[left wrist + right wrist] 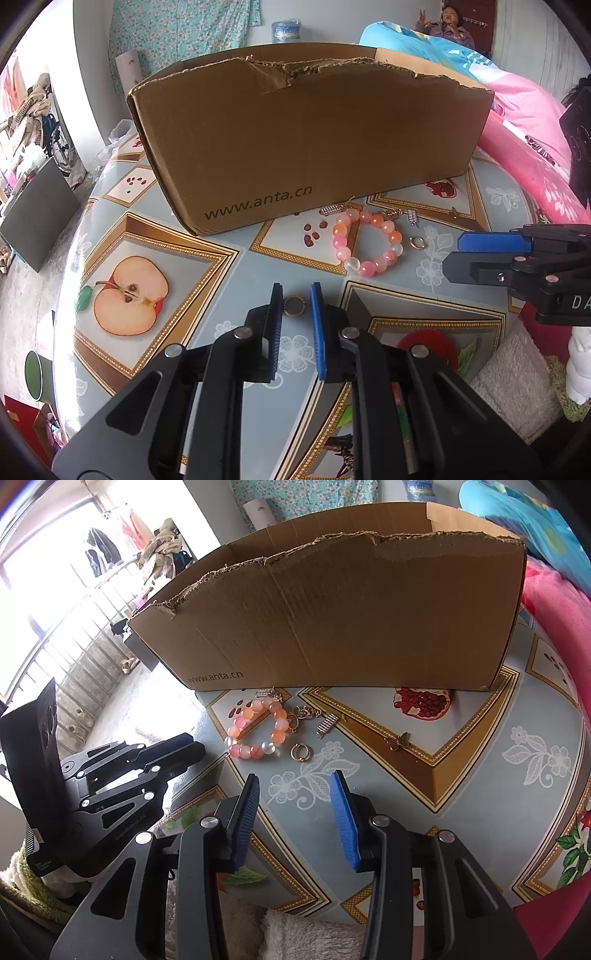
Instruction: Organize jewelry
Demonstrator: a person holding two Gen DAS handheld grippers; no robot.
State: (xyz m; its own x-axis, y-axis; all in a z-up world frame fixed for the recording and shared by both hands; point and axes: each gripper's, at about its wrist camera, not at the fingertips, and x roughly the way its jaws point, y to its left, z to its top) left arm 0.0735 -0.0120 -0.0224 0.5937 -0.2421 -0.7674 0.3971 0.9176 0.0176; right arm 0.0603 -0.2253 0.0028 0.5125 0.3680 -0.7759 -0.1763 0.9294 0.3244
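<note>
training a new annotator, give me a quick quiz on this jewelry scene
1. True or false: the beaded bracelet lies inside the cardboard box.
2. What lies between the fingers of the left gripper?
3. The butterfly charm is: A on the table, B in the box, C on the bracelet.
Key: 1 false; 2 a gold ring; 3 A.

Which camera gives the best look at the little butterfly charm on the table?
The right wrist view. There the butterfly charm lies in plain sight on the gold border of the tablecloth, wings spread, apart from the bead bracelet. In the left wrist view it is only a tiny speck near the cardboard box, its shape unreadable.
</note>
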